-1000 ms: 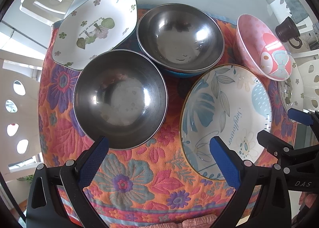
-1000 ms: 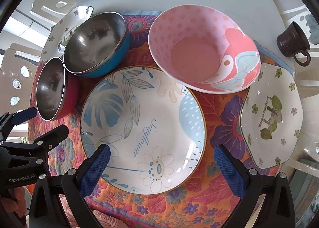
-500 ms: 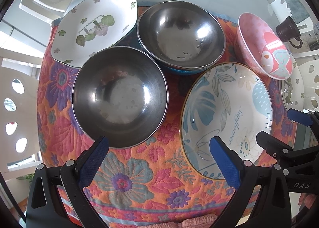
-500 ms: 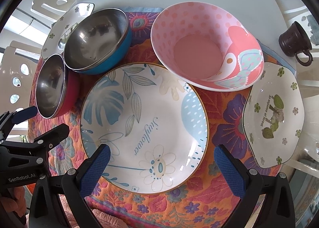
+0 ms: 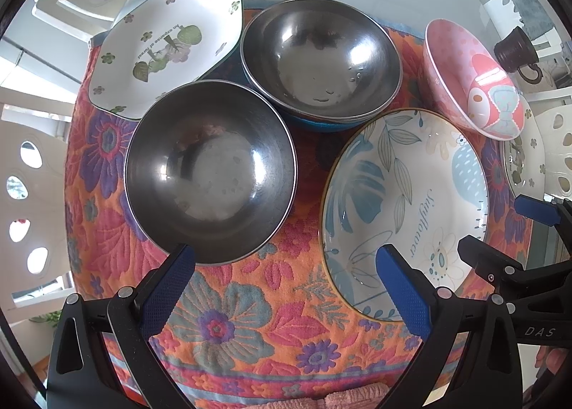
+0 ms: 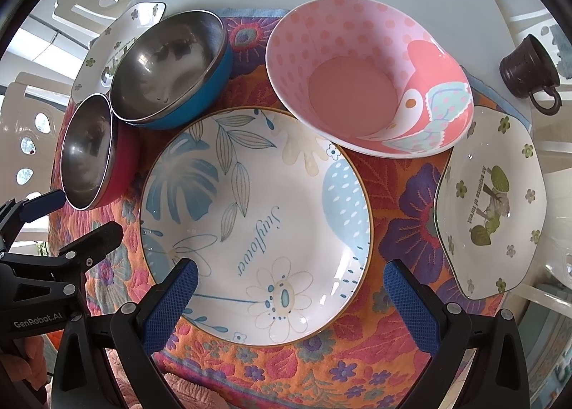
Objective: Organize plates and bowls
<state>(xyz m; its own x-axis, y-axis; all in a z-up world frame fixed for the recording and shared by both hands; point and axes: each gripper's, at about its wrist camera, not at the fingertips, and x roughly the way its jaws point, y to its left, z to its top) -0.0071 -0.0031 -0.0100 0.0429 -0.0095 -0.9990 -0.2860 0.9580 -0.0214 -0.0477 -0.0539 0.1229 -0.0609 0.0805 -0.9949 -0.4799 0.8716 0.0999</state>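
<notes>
left tool (image 5: 284, 273) open, right tool (image 6: 290, 285) open

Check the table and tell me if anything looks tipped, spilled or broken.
One oddity: the pink bowl sits tilted, its near rim apparently resting on the big round plate. The blue steel bowl also leans. No spills or breakage visible.

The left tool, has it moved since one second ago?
Yes, a little. In the left wrist view the steel bowl sits slightly higher above the left tool, so it has drawn back slightly.
</notes>
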